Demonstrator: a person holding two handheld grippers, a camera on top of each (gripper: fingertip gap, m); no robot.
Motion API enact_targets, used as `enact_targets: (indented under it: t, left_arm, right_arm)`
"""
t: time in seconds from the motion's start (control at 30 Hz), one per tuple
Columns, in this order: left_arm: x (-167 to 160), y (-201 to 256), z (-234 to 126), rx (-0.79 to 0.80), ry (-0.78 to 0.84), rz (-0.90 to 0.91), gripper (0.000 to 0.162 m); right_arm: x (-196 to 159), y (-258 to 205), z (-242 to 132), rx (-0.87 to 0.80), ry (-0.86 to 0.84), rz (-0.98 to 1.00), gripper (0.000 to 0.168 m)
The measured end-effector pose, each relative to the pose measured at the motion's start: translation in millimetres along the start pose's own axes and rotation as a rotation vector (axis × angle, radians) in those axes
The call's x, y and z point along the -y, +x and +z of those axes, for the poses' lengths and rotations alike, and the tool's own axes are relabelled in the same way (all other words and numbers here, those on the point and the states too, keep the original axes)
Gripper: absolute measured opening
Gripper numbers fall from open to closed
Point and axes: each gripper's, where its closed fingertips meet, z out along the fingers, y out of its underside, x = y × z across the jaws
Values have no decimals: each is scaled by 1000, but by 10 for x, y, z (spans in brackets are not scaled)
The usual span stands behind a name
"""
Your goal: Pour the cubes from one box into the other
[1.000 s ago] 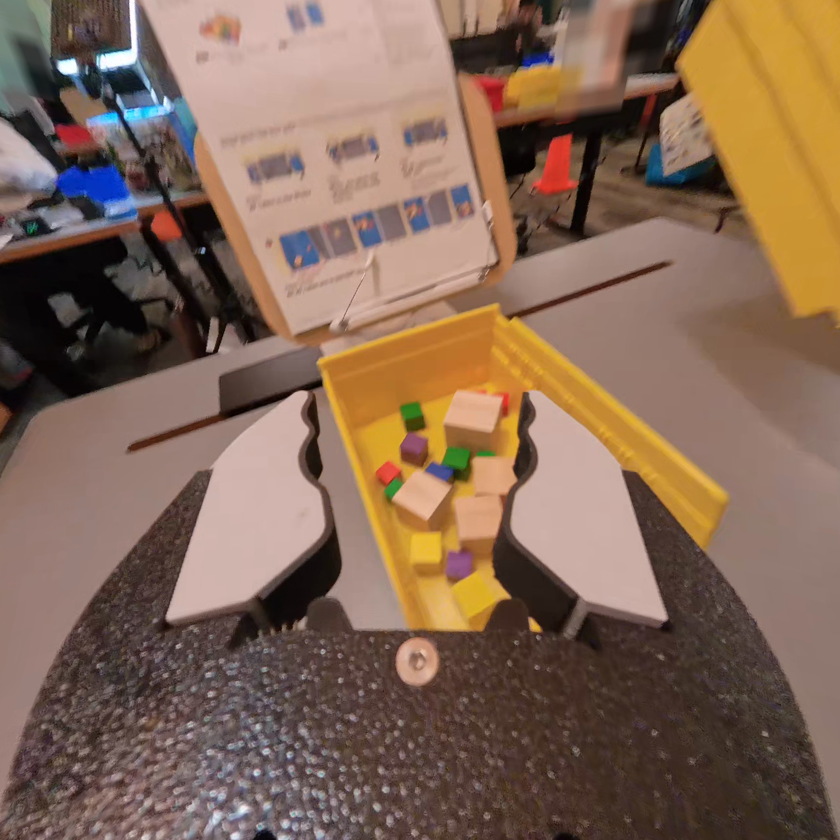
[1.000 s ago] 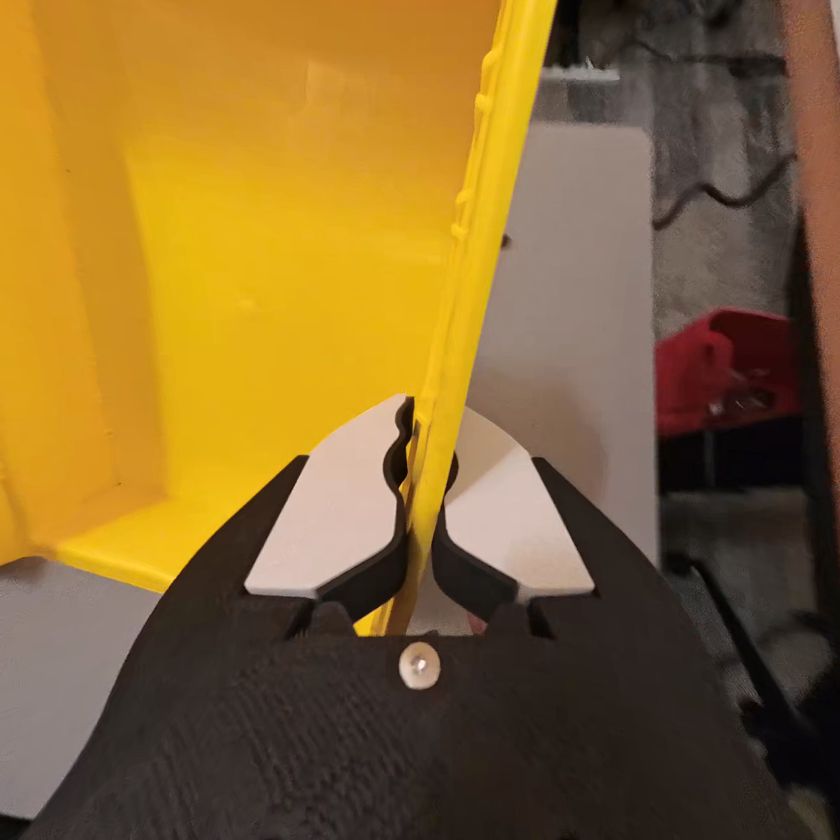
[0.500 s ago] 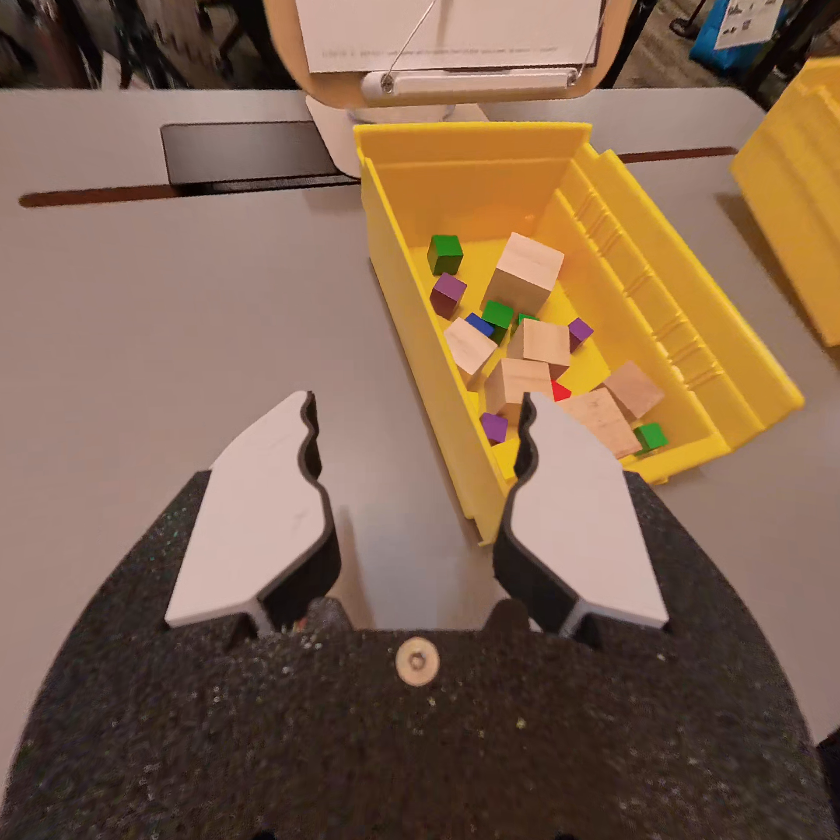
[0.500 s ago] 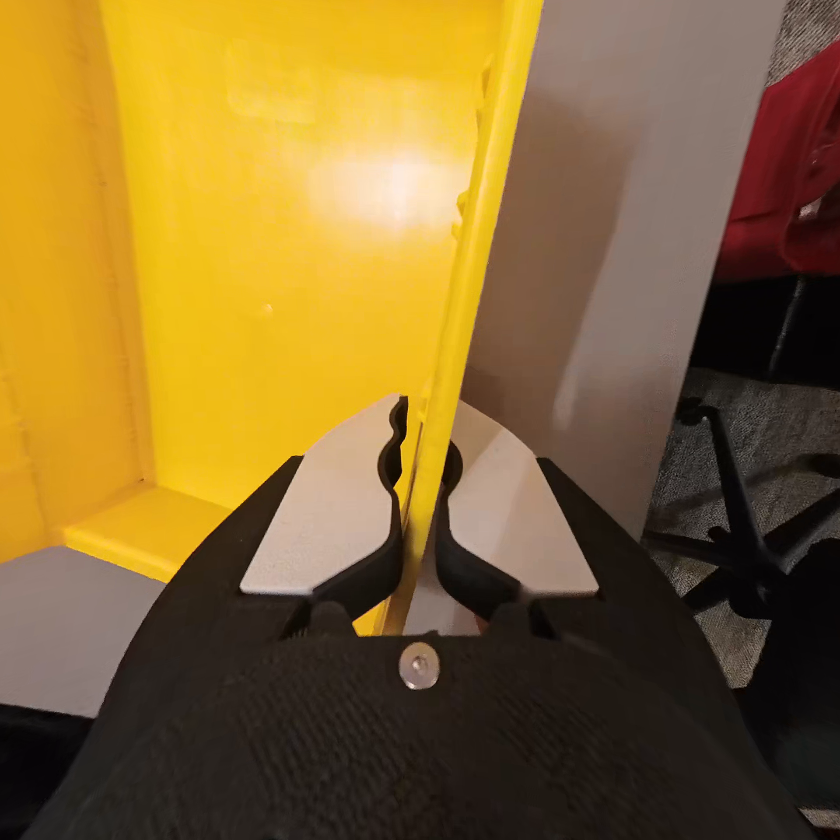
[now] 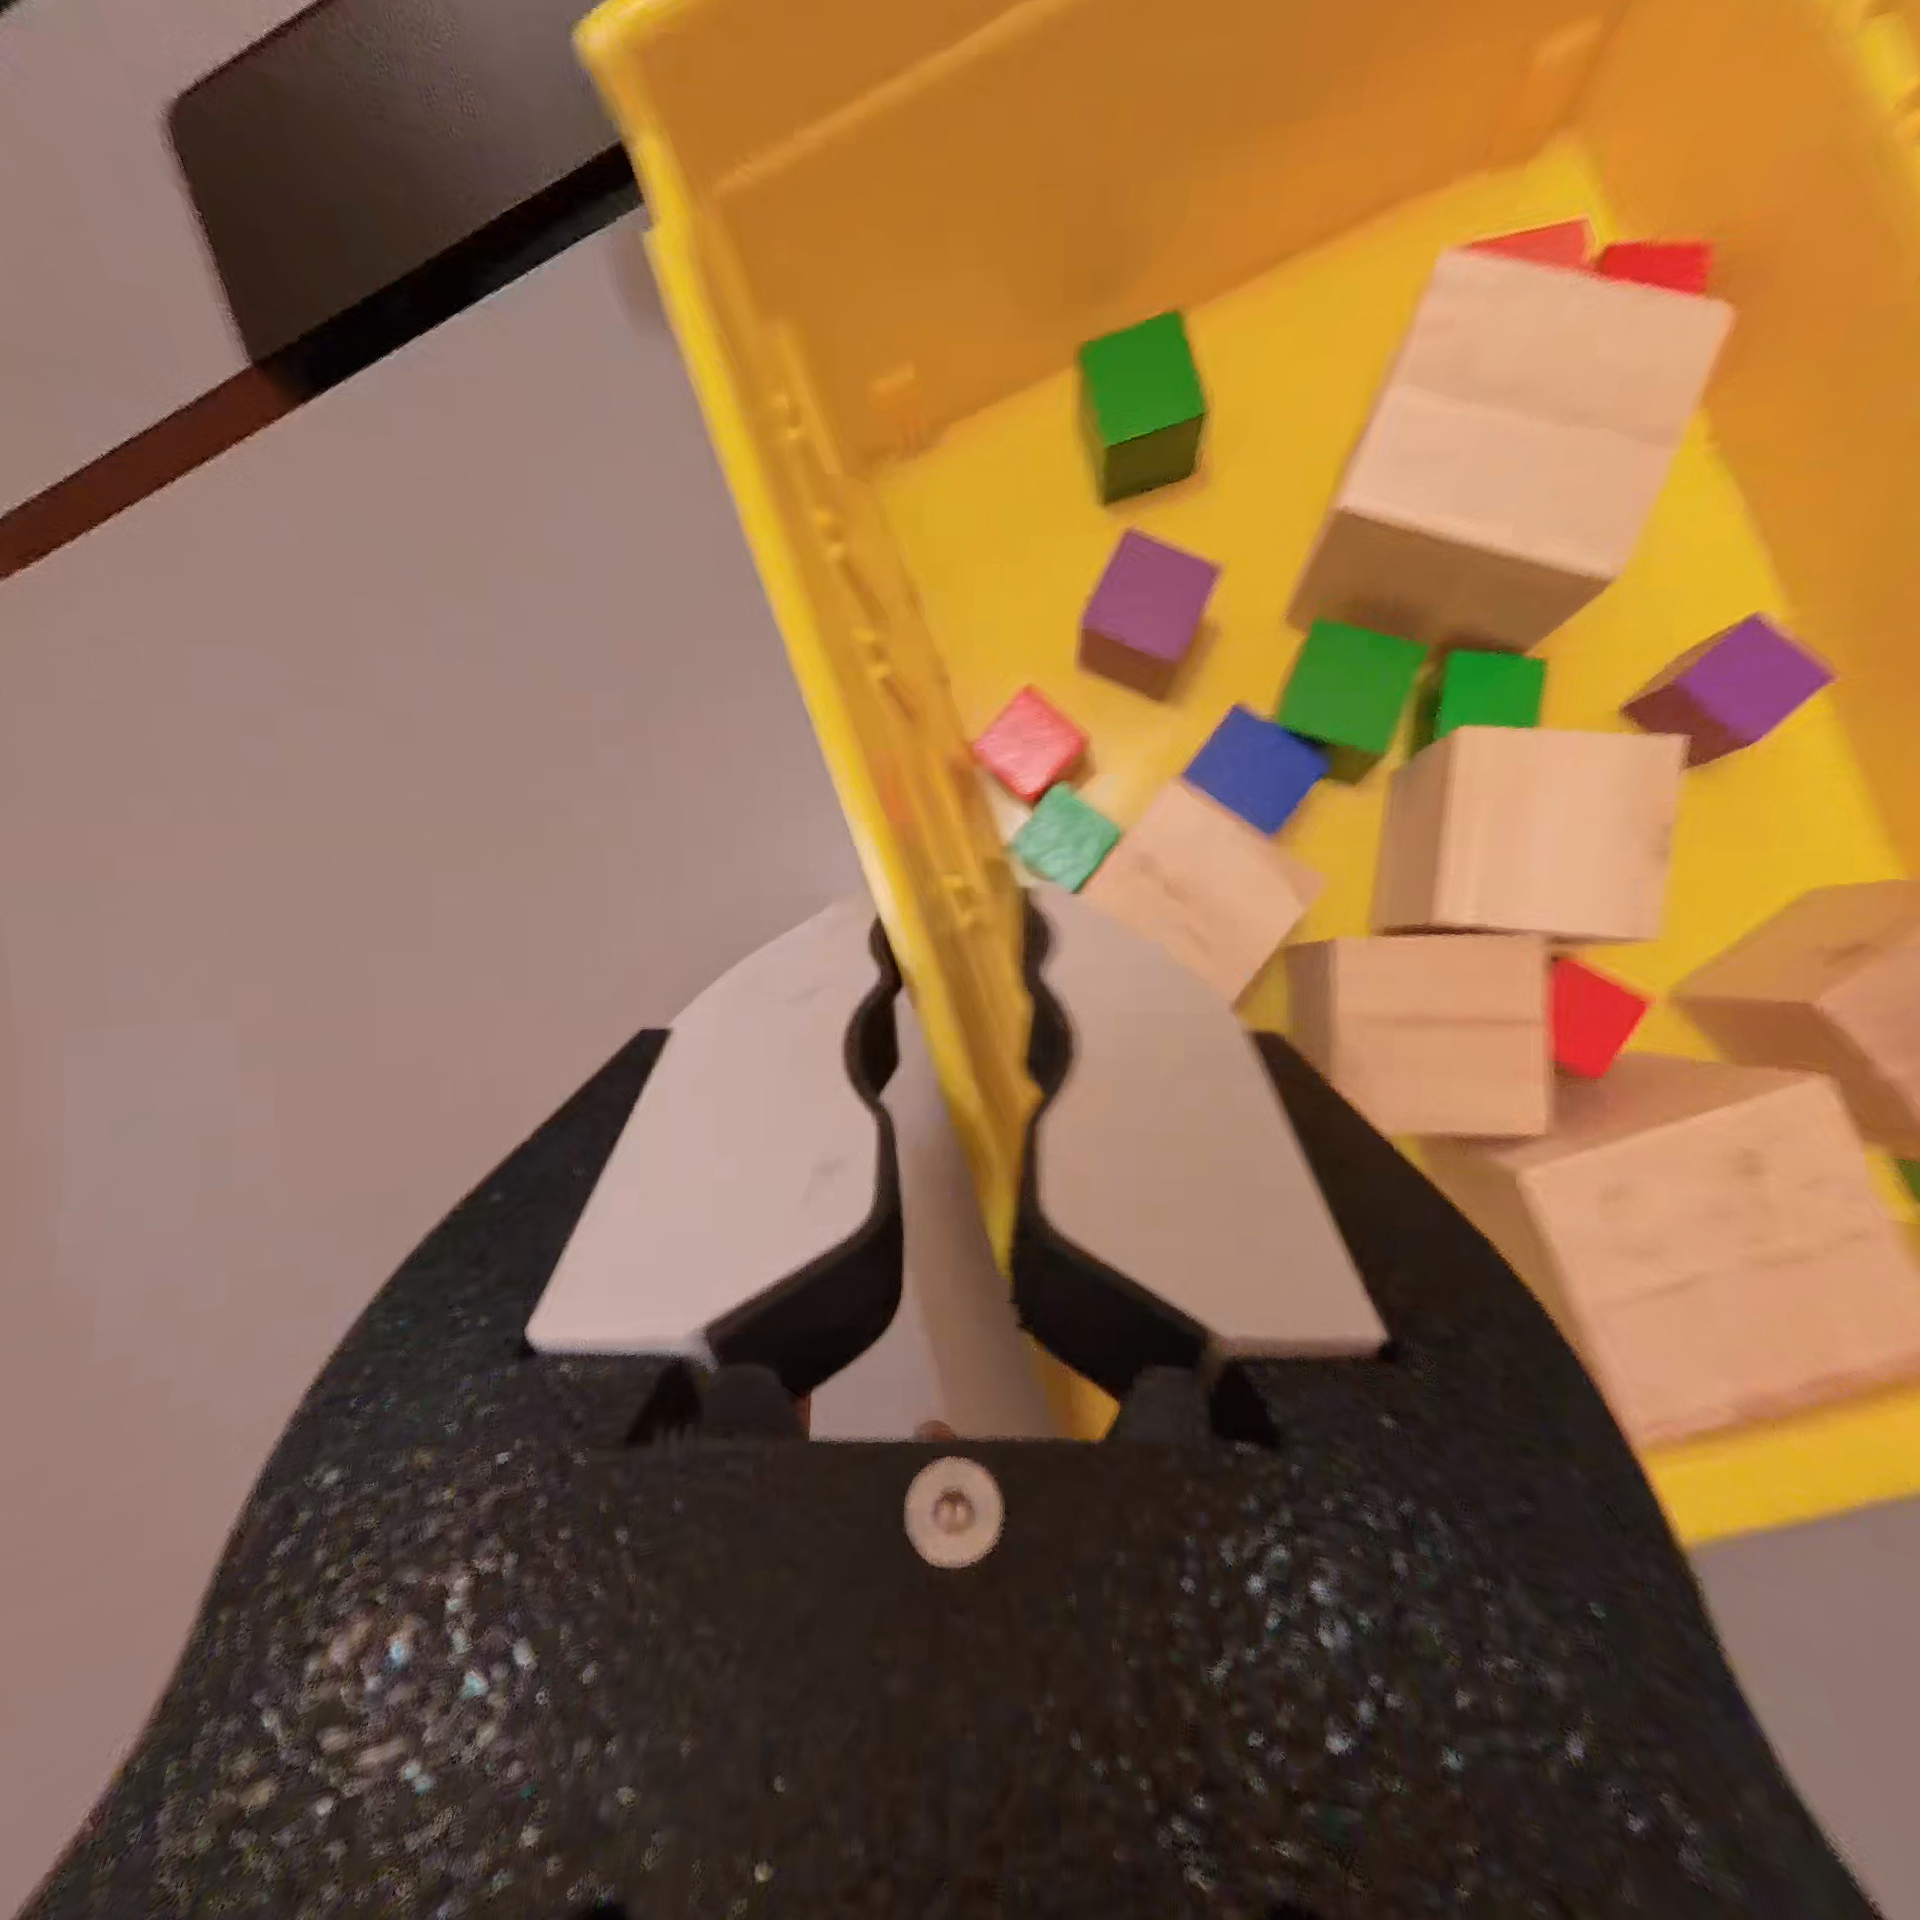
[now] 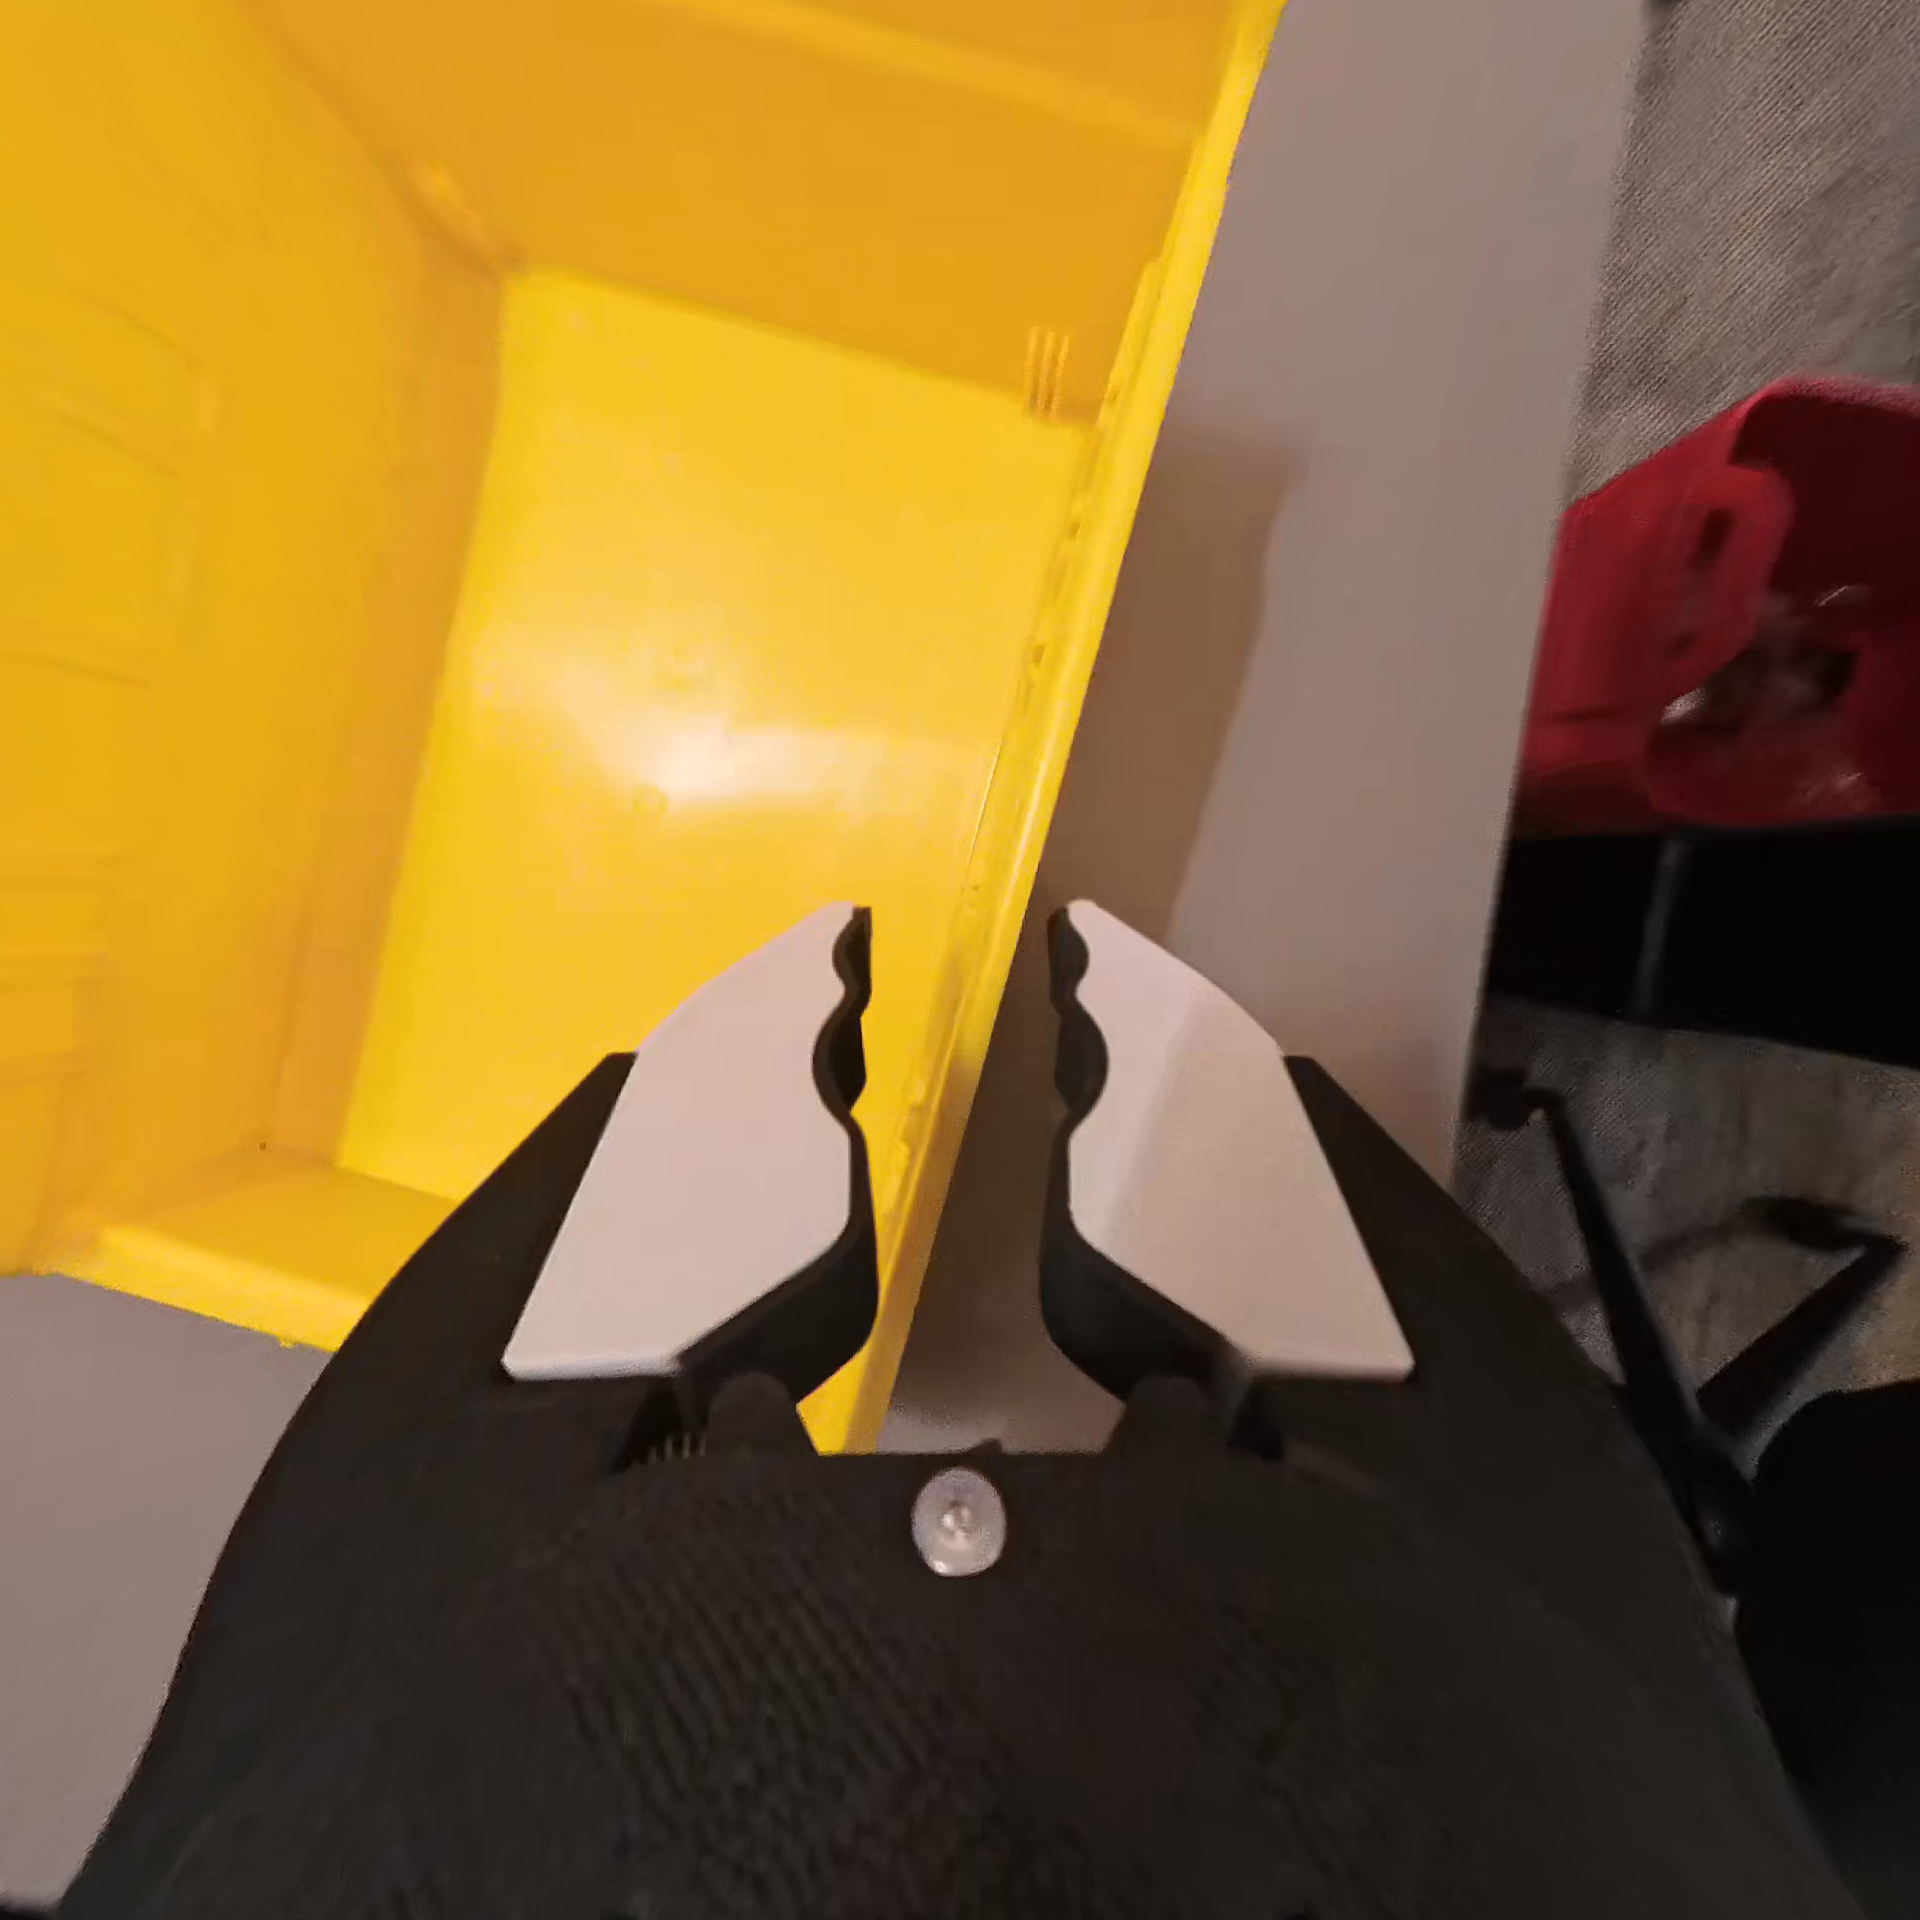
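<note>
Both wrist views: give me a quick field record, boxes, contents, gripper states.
full box: yellow box holding the cubes, on the grey table
contents: small coloured cubes and larger plain wooden cubes
left gripper: fingers straddle the full box's side wall, narrow gap, not clearly clamped
empty box: yellow, no cubes visible inside
right gripper: open, fingers either side of the empty box's wall
off-table: red object

So the cubes (image 5: 1475, 790) all sit in the box (image 5: 748, 343) filling the upper right of the left wrist view, table (image 5: 364, 831) off to its left. Right wrist view: other box (image 6: 312, 623) takes the left, table (image 6: 1382, 520) right of it, floor (image 6: 1766, 208) at far right.
</note>
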Motion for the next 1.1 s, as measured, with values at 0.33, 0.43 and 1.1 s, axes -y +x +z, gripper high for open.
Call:
enact_targets:
  t: [0.33, 0.43, 1.1]
  left_arm:
    - [-169, -599, -12, 70, 135, -248, 6]
    - [-338, -954, -60, 108, 111, -295, 6]
    - [-382, -2215, -744, 438, 193, -183, 72]
  right_arm:
    - [631, -1177, -1061, -42, 641, -186, 87]
    - [653, -1841, -1047, 88, 658, -243, 94]
    - [1129, -3964, -945, 58, 1054, -462, 76]
